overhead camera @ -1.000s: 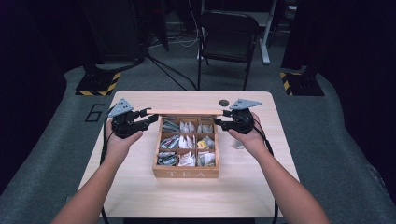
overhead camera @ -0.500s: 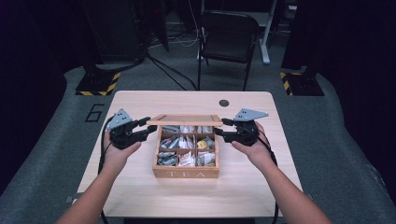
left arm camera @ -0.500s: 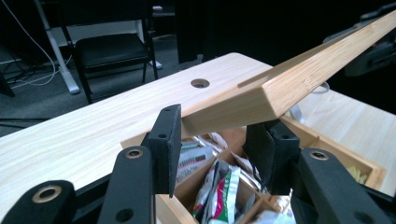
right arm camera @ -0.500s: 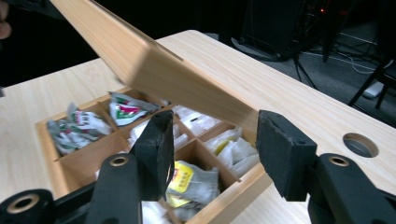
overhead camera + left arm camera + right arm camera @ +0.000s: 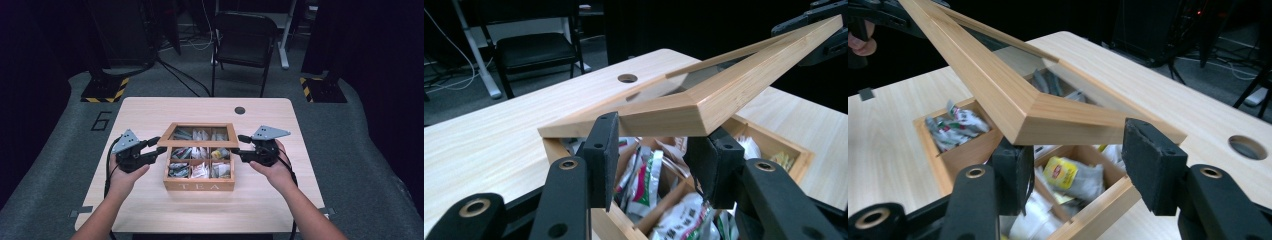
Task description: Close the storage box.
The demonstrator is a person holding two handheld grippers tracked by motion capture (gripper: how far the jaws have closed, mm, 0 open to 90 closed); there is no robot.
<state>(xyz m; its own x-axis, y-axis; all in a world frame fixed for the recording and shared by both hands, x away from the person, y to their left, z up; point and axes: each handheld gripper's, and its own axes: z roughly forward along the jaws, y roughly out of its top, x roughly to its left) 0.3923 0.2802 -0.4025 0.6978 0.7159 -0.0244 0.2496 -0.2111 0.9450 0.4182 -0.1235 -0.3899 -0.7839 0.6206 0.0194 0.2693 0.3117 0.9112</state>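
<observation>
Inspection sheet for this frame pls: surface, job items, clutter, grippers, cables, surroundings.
Surface: wooden table, one round hole at the far edge.
Job's things: wooden box marked TEA, its compartments full of tea bags; glass lid half raised, tilted.
Clutter: nothing seen.
Grippers: left gripper at the lid's front left corner, right gripper at its front right corner; whether the jaws press on the lid is unclear.
Cables: left cable and right cable trail back along the forearms, away from the box.
Surroundings: chair behind the table, striped stand base, grey floor marked 6.
</observation>
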